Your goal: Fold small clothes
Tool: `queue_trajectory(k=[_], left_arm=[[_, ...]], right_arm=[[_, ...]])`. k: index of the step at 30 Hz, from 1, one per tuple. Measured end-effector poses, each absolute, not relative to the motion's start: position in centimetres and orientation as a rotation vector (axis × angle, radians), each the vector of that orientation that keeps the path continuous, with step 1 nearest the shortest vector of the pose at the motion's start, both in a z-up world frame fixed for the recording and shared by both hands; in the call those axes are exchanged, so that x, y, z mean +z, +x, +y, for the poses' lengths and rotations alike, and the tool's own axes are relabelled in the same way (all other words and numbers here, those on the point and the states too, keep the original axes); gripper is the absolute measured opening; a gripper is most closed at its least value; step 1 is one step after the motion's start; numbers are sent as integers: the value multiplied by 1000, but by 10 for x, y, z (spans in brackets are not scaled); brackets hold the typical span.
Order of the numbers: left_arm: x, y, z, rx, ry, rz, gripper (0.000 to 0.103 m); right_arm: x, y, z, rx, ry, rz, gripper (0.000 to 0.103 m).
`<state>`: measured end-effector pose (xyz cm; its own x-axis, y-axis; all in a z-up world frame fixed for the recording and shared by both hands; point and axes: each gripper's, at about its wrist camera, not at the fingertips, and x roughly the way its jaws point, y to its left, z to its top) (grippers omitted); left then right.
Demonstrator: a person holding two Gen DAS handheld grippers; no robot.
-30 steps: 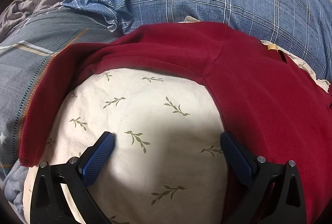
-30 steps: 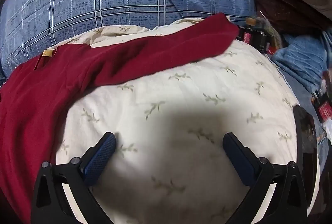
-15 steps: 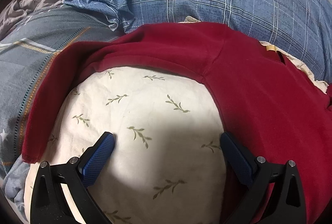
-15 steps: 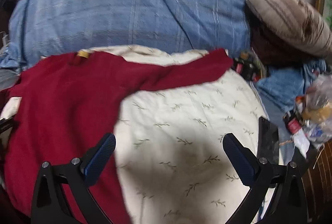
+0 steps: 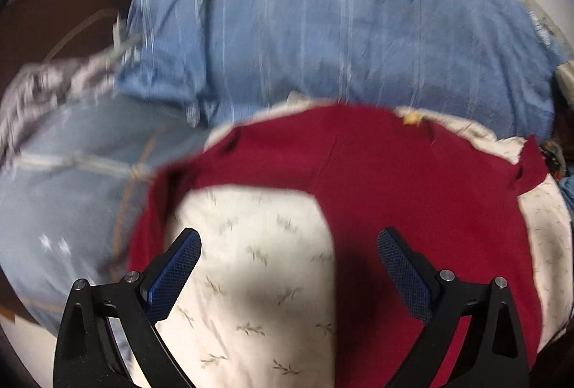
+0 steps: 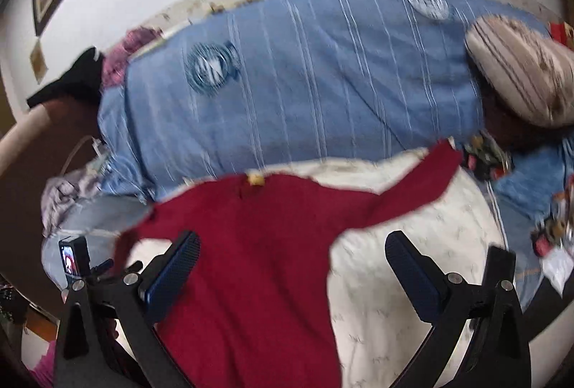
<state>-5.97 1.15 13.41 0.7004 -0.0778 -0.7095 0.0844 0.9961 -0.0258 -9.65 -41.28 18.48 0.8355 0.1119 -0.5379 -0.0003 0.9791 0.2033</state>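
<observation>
A dark red long-sleeved top [image 5: 412,194] lies spread flat on a cream leaf-print cushion [image 5: 258,266], sleeves stretched out to both sides, a yellow neck label [image 5: 412,118] at the far edge. It also shows in the right wrist view [image 6: 251,244], with its right sleeve [image 6: 423,180] reaching away. My left gripper [image 5: 288,260] is open and empty, held above the cushion and the top's left side. My right gripper [image 6: 292,264] is open and empty, above the top's body. Both views are blurred.
A blue plaid duvet [image 6: 305,79] lies behind the cushion. A striped beige pillow [image 6: 520,72] sits at the far right, with small clutter [image 6: 484,154] beside it. A grey-blue blanket [image 5: 71,180] lies to the left. A small camera screen [image 6: 73,257] shows at the left.
Both grippers have pulled back and risen, so more of the red top and the bed shows. Both stayed open and empty. The top has not moved.
</observation>
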Motion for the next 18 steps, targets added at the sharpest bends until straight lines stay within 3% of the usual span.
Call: queue_trajectory(k=[8, 18], left_arm=[[205, -83, 18, -112, 11, 688, 100], [125, -85, 4, -69, 15, 789, 99]], right_arm=[[194, -65, -382, 67, 181, 517, 103], [81, -37, -312, 127, -14, 651, 103]])
